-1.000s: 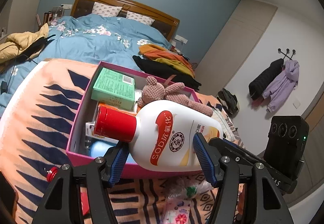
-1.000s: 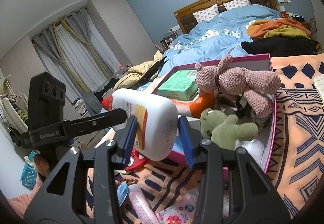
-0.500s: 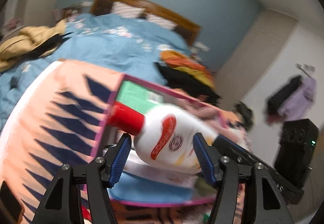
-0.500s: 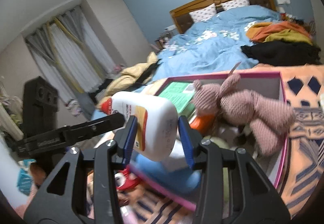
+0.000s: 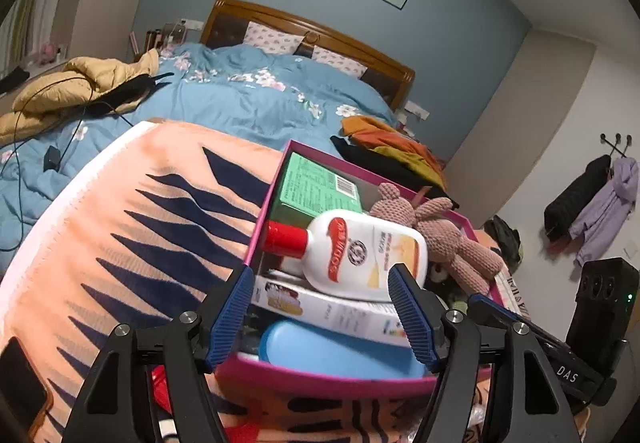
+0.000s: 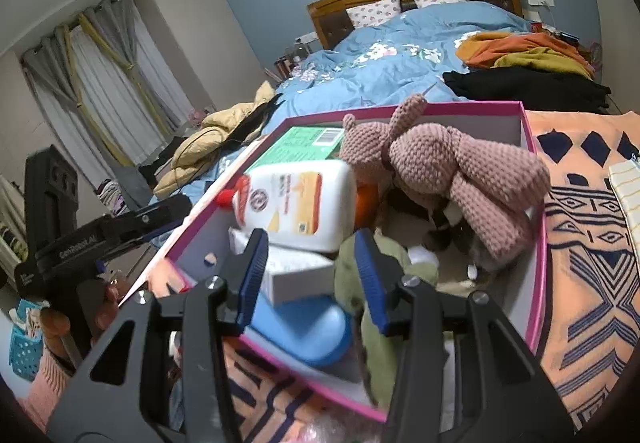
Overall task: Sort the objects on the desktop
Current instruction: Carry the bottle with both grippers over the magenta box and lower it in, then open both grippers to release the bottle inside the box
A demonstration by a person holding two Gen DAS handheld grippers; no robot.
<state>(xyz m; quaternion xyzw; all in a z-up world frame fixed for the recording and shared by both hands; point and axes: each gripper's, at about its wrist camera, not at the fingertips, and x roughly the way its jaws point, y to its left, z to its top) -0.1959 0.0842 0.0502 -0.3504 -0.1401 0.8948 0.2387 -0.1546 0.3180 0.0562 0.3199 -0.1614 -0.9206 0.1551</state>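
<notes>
A white lotion bottle [image 5: 360, 255] with a red cap lies on its side inside the pink box [image 5: 320, 379], on top of a white carton [image 5: 332, 307]. It also shows in the right wrist view [image 6: 300, 207]. My left gripper [image 5: 324, 319] is open and empty, just before the box's near wall. My right gripper [image 6: 312, 279] is open and empty, its fingers over the box [image 6: 536, 283]. A pink knitted bunny [image 6: 448, 163], a green carton [image 5: 316, 191], a blue case [image 5: 340, 347] and a green plush [image 6: 372, 283] lie in the box.
The box stands on an orange and navy patterned cloth [image 5: 132, 235]. A bed with a blue duvet [image 5: 248, 99] and piled clothes lies beyond. A phone [image 5: 20, 383] lies at the cloth's left edge. Small packets lie under the grippers.
Both grippers held the lotion bottle above the box; now it lies in the box and both have opened and drawn back.
</notes>
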